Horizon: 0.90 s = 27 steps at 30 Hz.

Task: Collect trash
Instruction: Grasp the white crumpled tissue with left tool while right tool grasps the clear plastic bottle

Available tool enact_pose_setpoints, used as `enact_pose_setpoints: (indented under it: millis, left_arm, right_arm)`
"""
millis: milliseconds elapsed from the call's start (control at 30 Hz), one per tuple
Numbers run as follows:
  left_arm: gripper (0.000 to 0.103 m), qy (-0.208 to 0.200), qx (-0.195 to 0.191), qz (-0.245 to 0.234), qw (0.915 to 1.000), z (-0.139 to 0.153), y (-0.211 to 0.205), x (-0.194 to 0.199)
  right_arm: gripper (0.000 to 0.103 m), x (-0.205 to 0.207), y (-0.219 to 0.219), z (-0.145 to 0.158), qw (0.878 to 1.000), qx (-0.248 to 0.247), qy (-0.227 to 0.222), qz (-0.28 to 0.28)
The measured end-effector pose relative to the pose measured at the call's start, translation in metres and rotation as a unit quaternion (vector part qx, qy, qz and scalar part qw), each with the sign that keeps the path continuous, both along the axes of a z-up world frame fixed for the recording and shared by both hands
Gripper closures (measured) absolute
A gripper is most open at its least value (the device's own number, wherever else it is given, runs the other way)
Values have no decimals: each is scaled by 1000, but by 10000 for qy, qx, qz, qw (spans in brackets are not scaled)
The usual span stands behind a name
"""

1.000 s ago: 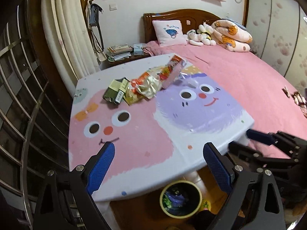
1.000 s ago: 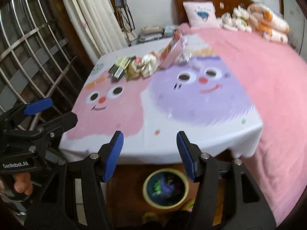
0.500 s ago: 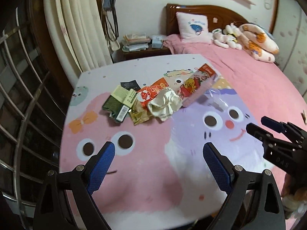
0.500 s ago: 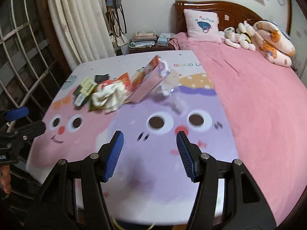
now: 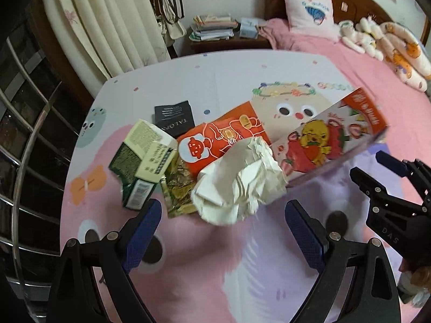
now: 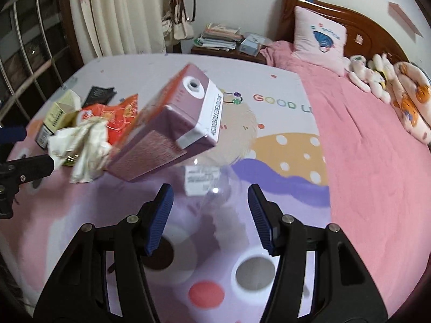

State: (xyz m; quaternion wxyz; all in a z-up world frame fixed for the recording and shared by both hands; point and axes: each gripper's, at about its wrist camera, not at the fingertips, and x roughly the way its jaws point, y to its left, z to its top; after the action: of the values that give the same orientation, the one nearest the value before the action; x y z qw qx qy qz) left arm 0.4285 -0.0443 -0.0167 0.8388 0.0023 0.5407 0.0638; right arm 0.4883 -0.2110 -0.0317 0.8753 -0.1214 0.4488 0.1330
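Low in the left wrist view: left hand-held gripper (image 5: 223, 228), blue-padded jaws spread wide, nothing between them, hovering just short of a crumpled white paper wad (image 5: 239, 183) at frame centre. Around the wad, a heap of trash on a table with a pink and purple cartoon-face cloth (image 5: 204, 266): green and cream cardboard carton (image 5: 140, 161) to the left, flat black packet (image 5: 175, 118) above it, orange printed wrapper (image 5: 229, 132) behind, gold foil scrap (image 5: 179, 188) below, tall strawberry-print drink carton (image 5: 334, 140) tilted to the right. Low in the right wrist view: right hand-held gripper (image 6: 210, 215), jaws partly open and empty, above a clear plastic wrapper with a white label (image 6: 207, 185) at centre. Pink bed (image 6: 377, 145) at right.
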Motion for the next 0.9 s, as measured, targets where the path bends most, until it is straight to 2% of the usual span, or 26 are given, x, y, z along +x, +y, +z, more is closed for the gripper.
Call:
enact_pose_setpoints:
  millis: [133,200,467,533,567,733,800,900]
  left_arm:
    - [9,206,99,-20,9997,-24,-4,20]
    - [9,273,150,-5,9995,-35,-7,29]
    - [10,363,143,201,9990,-54,-8,56]
    - [21,443,95,195,9988,-61,-9,62]
    - [31,508,73,182,9985,-64,-9,64]
    - [48,465,10,131,9988,-64,-12,64]
    - [60,380,-8,120,9992,-58,-13,61]
    - [72,267,8,99,9996,-46,-15,52]
  right_arm:
    - [49,12,2,-15,9999,-30,41,148]
    - [53,17,3,-21,9998,-41,72,196]
    - [58,34,-4,-29,9991,169,145,352]
    - [58,37,-7,-29,9989,241,180,350]
    - [58,39,-9,-30,9988,295,215,335]
    - [58,43,-22,-29,9969,600,449,219]
    - [59,42,-27,-28,9958,725,533,149]
    - [59,36,-35,-24,9938,926,616,14]
